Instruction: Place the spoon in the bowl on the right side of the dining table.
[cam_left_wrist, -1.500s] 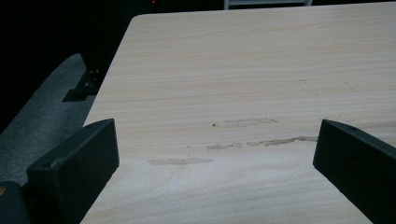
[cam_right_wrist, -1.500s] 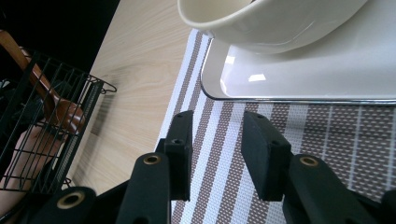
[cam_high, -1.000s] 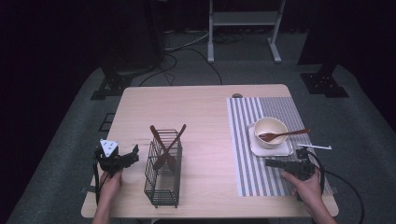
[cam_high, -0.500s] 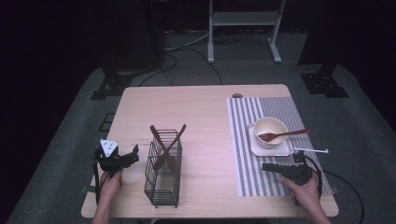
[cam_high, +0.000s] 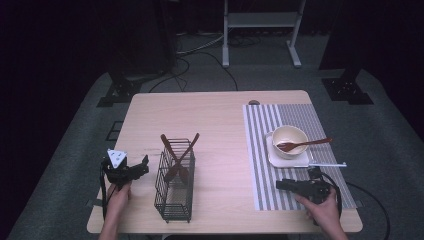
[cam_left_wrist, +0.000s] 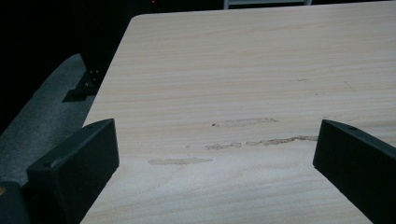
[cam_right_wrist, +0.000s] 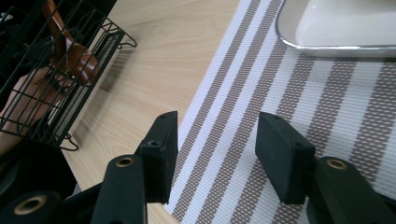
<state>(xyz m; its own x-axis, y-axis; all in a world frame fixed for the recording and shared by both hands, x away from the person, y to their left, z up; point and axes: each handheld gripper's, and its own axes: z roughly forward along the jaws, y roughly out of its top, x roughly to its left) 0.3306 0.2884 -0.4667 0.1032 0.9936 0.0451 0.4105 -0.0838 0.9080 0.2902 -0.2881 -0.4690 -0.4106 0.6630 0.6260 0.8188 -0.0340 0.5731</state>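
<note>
My right gripper (cam_high: 281, 185) lies low over the near part of the striped placemat (cam_high: 265, 120), pointing left. Its jaws have just been opening, with nothing between them but the placemat (cam_right_wrist: 327, 102); in its own view the right gripper (cam_right_wrist: 217, 126) stands open. Beyond it a cream bowl (cam_high: 289, 135) holding a wooden spoon (cam_high: 302, 145) sits on a white square plate (cam_high: 272, 157). A metal utensil (cam_high: 327, 164) lies right of the plate. My left gripper (cam_high: 142, 162) rests at the table's near left, open over bare wood (cam_left_wrist: 215, 140).
A black wire basket (cam_high: 172, 200) with two crossed wooden utensils (cam_high: 177, 150) stands between the grippers, near the front edge; the basket (cam_right_wrist: 46, 93) also shows left of the right gripper. The wooden table (cam_high: 215, 115) is bare at its middle and back.
The right gripper has drawn back toward the near edge of the table and slightly left, away from the plate. The left gripper has stayed put.
</note>
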